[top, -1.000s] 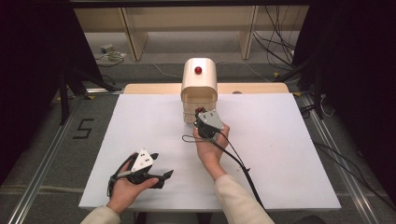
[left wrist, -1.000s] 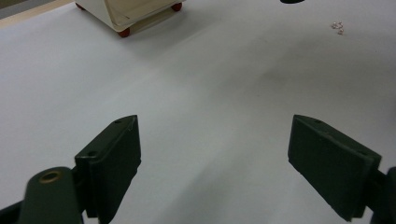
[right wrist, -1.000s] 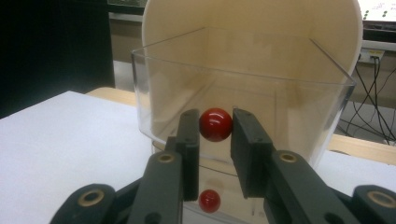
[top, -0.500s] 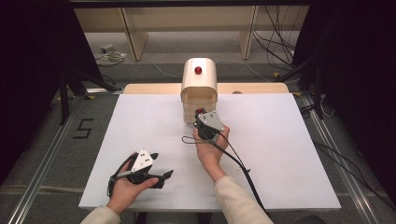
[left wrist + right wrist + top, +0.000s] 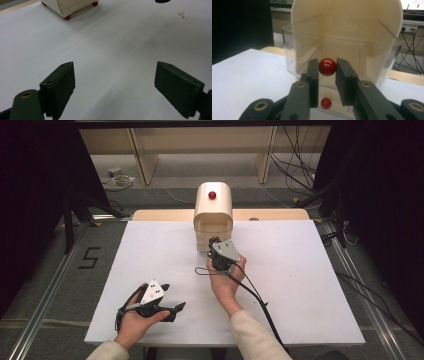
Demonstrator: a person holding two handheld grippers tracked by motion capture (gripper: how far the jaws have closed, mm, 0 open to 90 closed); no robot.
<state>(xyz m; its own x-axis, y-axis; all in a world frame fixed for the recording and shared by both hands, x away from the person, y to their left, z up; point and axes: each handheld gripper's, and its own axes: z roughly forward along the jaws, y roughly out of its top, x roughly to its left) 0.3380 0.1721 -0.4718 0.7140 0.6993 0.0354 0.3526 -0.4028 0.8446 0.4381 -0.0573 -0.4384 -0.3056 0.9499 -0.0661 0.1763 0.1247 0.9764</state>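
A cream, round-topped wooden box (image 5: 213, 207) stands at the far middle of the white table (image 5: 300, 285), with a red button (image 5: 212, 195) on top. A clear plastic drawer (image 5: 342, 50) juts out of its front. My right gripper (image 5: 327, 67) is shut on the drawer's red ball knob (image 5: 327, 66), with a pad on each side of it. In the high view the right gripper (image 5: 214, 241) is held level against the box front. My left gripper (image 5: 172, 296) rests low near the table's front left, open, with nothing between its pads (image 5: 62, 82).
A smaller red ball (image 5: 326, 103) shows below the knob, under the drawer. The box stands on red feet (image 5: 66, 17). A black cable (image 5: 250, 292) trails from the right gripper across the table. Wooden shelving (image 5: 200, 150) and cables lie beyond the table.
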